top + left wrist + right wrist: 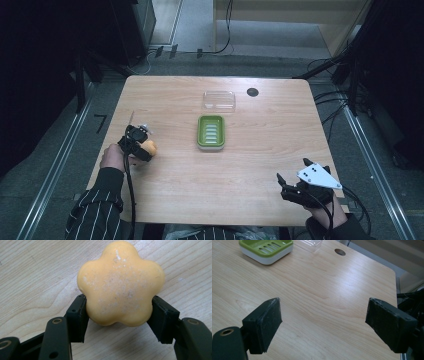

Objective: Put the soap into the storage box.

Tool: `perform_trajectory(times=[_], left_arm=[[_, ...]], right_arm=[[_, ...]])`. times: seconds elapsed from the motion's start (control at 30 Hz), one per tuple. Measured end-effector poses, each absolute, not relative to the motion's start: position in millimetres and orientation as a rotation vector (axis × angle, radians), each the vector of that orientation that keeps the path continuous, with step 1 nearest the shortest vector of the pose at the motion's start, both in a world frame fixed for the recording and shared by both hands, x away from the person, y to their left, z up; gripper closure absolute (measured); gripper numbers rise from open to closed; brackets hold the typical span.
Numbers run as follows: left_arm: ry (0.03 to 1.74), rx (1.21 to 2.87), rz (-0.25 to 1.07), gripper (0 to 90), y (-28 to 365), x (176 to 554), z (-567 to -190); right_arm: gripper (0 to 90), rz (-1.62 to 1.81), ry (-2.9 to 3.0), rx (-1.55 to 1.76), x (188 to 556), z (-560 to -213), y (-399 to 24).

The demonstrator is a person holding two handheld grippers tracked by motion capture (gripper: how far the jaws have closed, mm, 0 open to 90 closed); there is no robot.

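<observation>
orange and flower-shaped, the soap (pixel 121 283) sits on the pale wooden bench (pixel 260 145) at its left side, pinched between the pads of the left tongs (pixel 120 315). one black pad (pixel 79 315) presses on the soap's lower left lobe, the other on its lower right, and the soap's underside rests on the wood. from above, the left tongs (pixel 137 142) lie low over the bench with the soap (pixel 148 147) showing at their tip, and a hand (pixel 112 157) in a striped sleeve grips them from behind.

the right tongs (pixel 292 187) rest near the bench's front right corner, well apart from the soap, with a grey three-cornered plate (pixel 316 176) on top. their jaws stand wide apart with bare wood between the pads (pixel 265 321).

near the middle of the bench sits a green soap dish (pixel 211 131) with a slotted floor and a white base. just beyond it, apart from it, lies a clear plastic lid (pixel 219 100). to the right of the lid there is a dark round hole (pixel 252 92) in the bench top.
</observation>
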State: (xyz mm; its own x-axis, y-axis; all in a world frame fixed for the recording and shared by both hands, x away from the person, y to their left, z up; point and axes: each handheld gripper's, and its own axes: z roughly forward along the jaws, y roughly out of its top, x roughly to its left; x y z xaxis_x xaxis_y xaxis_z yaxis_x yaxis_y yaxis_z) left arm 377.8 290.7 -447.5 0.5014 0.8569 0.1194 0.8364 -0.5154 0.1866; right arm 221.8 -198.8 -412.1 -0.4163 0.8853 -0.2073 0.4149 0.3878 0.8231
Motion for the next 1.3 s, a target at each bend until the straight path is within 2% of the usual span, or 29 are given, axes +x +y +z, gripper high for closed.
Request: perform_trajectory(times=[0.57, 1.3], left_arm=[[1.455, 2.644, 0.302, 39.8, 289.4, 372.0, -439.7], [1.353, 2.677, 0.308, 39.8, 266.5, 370.4, -424.5]], right_arm=[[13.7, 0.924, 1.99, 1.116, 221.3, -411.7, -199.1], [13.7, 0.924, 1.995, 1.108, 221.1, -411.8, -198.9]])
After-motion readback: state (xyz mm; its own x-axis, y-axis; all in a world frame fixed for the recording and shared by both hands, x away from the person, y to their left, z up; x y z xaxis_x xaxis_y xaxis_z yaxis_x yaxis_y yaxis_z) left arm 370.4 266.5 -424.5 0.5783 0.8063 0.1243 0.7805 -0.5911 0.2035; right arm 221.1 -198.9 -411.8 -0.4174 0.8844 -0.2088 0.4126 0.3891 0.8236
